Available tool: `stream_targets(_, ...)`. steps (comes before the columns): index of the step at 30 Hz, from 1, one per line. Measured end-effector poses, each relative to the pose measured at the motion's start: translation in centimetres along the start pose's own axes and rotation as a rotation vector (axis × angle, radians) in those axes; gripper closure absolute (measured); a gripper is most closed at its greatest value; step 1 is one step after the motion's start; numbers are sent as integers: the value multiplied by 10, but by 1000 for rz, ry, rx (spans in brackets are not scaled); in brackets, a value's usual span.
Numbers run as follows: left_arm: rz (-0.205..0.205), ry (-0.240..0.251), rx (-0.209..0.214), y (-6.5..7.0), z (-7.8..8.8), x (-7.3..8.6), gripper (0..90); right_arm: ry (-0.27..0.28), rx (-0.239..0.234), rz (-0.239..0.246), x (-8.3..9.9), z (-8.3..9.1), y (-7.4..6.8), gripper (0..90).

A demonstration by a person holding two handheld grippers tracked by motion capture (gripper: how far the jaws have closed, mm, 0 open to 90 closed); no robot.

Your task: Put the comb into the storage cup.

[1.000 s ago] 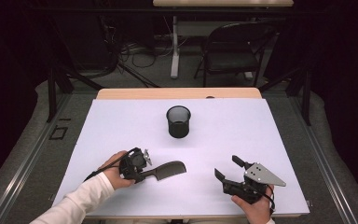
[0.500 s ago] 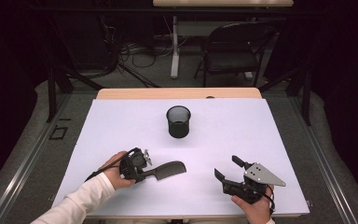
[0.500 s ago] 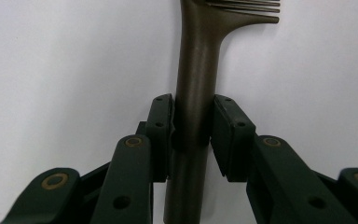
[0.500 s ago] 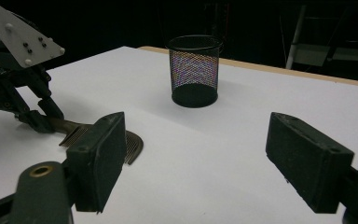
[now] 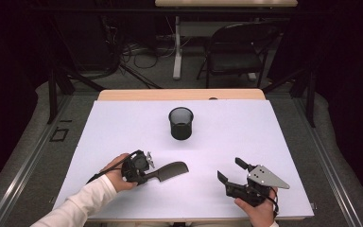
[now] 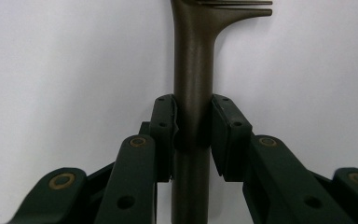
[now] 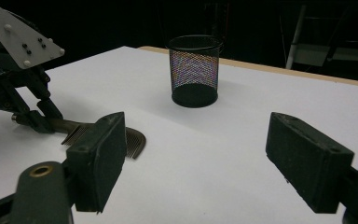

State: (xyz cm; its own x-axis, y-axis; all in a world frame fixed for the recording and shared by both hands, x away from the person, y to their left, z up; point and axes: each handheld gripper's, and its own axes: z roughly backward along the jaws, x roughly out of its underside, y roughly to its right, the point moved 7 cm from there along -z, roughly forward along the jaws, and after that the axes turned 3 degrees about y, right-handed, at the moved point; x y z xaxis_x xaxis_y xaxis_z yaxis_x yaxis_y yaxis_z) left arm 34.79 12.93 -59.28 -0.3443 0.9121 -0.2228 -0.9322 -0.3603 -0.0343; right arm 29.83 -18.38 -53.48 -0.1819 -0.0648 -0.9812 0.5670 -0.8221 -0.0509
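A dark comb [image 5: 170,170] lies flat on the white table [image 5: 264,137], teeth end pointing right. My left gripper [image 5: 146,175] is shut on its handle at front left; in the left gripper view both pads squeeze the handle [image 6: 193,60] of the comb. My right gripper [image 5: 230,169] stands open at front right, nothing between its jaws. A black mesh cup [image 5: 181,123] stands upright at the table's middle, beyond both grippers. In the right gripper view the cup [image 7: 195,70] is ahead between the open jaws, and the comb [image 7: 133,140] lies at the left, held by the left gripper [image 7: 35,119].
A wooden strip [image 5: 179,94] runs along the table's far edge. Behind it stand a black chair [image 5: 238,52] and a second table's leg [image 5: 176,47] with cables on the floor. Bare white surface surrounds the cup.
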Motion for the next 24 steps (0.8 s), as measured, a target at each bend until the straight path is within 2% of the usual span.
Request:
stream_targets(12, 5, -1, 4, 0, 0, 0, 723, -2, 0, -6, 0, 0, 0, 203)
stream_targets(24, 28, 24, 8, -1, 2, 0, 724, 3, 0, 1, 0, -1, 0, 203)
